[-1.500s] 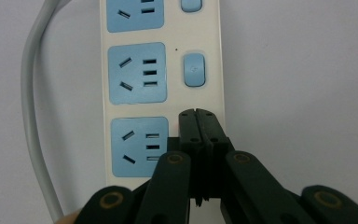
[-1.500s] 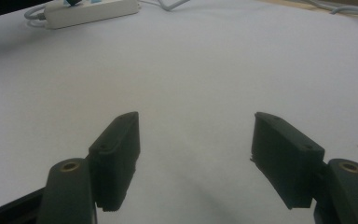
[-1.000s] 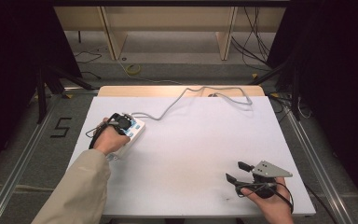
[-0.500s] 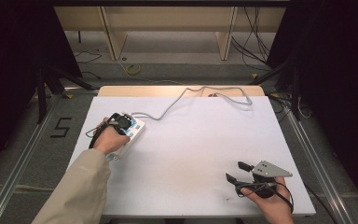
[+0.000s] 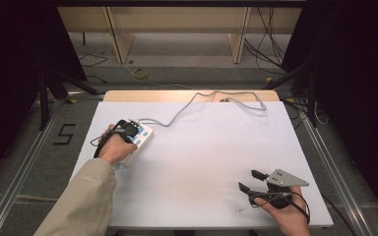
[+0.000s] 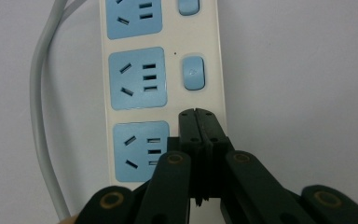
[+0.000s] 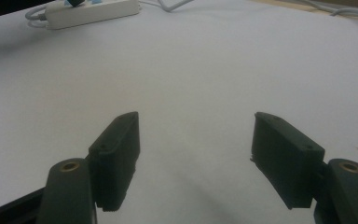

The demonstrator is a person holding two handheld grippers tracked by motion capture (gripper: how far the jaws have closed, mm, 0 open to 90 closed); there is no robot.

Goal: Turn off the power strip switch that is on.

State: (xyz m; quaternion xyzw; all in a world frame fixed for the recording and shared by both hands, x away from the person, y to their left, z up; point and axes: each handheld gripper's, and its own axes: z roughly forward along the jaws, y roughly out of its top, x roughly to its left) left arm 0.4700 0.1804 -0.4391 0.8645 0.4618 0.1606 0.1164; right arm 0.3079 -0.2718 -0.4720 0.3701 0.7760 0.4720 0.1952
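Both hands unmoved: left tongs point(image 6: 196, 114) together over power strip point(image 6: 165, 70), right tongs point(image 7: 196, 154) apart above table point(image 5: 202, 147).

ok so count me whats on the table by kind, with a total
power strip: 1
grey cable running off the strip: 1
hand-held gripper: 2, the left hand-held gripper shut over the strip, the right hand-held gripper open above bare table
total: 4

Bare table point(image 5: 202, 157) between grippers, power strip point(image 5: 140, 137) and its cable point(image 5: 187, 105) at far left
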